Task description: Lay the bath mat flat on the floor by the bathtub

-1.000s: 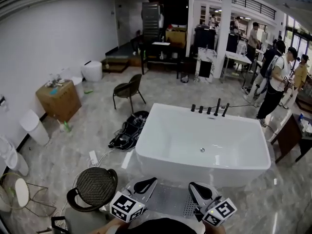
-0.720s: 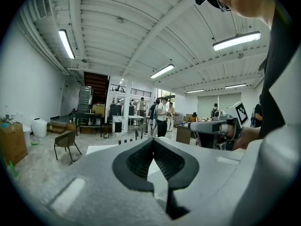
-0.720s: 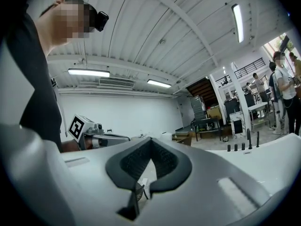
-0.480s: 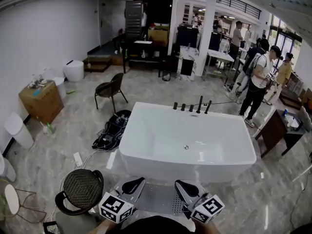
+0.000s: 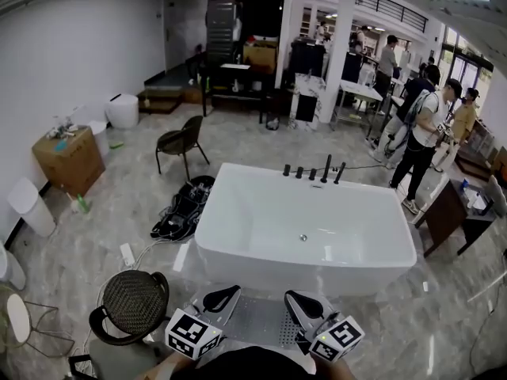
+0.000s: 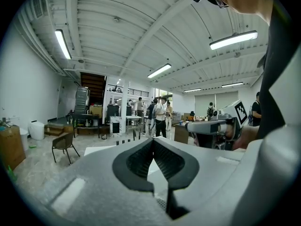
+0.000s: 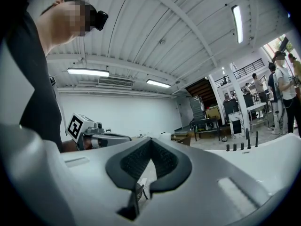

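The bathtub [image 5: 305, 236] is smooth, glossy white. The floor [image 5: 119, 204] is polished grey stone or tile with pale veining. The bath mat [image 5: 255, 321] looks matt grey and dotted with holes, possibly rubber. The round chair [image 5: 136, 301] has a dark woven seat.

Left gripper [image 5: 225, 296], grey body, black ribbed pads, marker cube at rear: jaws pressed together, nothing between them. Held just short of near wall of white rectangular bathtub [image 5: 305, 229], tips toward bathtub, roughly level. Right gripper [image 5: 296, 299], same build: jaws together, empty, equally near bathtub wall. Both grippers side by side, apart, close before person's torso.
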### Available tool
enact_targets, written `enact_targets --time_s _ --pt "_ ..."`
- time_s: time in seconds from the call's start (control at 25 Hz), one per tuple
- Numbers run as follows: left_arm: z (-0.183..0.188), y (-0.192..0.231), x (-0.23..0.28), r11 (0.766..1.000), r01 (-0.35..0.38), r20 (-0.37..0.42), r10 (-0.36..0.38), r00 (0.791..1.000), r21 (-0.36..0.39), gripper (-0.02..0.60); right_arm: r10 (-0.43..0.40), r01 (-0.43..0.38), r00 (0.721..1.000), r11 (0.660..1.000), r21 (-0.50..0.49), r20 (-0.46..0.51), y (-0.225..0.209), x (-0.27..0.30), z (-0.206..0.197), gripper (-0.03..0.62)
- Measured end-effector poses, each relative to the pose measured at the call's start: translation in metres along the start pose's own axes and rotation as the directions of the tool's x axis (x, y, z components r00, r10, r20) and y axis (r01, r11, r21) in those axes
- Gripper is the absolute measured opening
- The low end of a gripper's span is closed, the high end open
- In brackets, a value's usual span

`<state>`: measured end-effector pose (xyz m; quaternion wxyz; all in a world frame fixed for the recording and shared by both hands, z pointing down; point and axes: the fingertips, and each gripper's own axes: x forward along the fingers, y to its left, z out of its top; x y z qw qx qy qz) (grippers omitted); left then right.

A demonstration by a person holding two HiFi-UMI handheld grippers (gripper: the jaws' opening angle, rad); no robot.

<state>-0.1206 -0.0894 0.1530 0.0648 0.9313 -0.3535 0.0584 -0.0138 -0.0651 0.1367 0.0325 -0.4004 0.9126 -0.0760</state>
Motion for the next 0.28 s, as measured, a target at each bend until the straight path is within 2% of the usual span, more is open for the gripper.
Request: enact_targets --time_s 0.28 --pt "0.0064 -0.0079 -0.0003 0.999 0.036 0.010 -0.036 0.999 0.018 0.006 -0.017 0.017 1.000 1.000 -0.013 0.004 0.0031 -0.0004 0.0046 -0.002"
